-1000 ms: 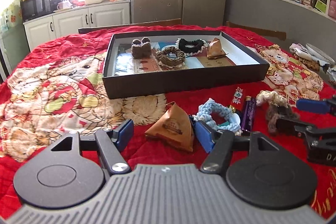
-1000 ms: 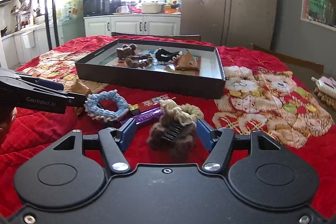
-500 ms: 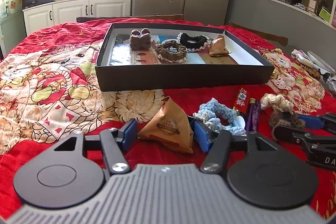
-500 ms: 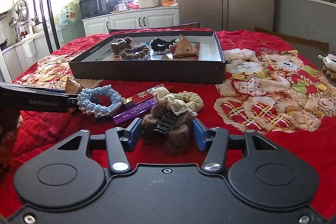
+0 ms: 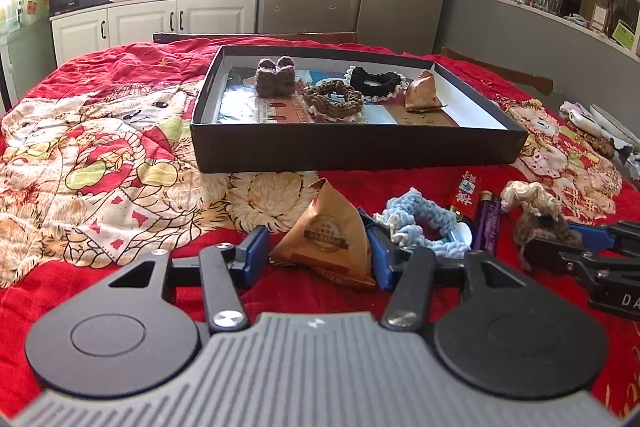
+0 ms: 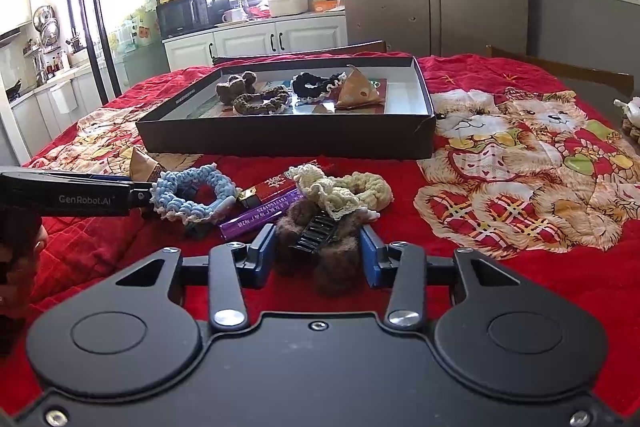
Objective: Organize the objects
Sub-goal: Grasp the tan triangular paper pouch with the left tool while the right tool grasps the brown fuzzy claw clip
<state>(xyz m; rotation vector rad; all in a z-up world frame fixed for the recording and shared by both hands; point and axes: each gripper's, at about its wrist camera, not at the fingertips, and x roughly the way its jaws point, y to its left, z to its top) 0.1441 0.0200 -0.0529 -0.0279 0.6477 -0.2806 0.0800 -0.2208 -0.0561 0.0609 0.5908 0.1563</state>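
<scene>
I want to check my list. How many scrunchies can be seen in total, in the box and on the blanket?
4. In the black box: a brown scrunchie and a black scrunchie. On the blanket: a blue scrunchie and a cream scrunchie. Others may be hidden.

quilted cloth cover (image 5: 120,155), fuzzy clip (image 6: 320,247)

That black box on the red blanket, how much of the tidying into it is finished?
About half. The box already holds four things. In hand: the left gripper straddles a brown packet, the right gripper a furry hair clip, neither lifted yet. The blue scrunchie, cream scrunchie and two sticks are left.
</scene>
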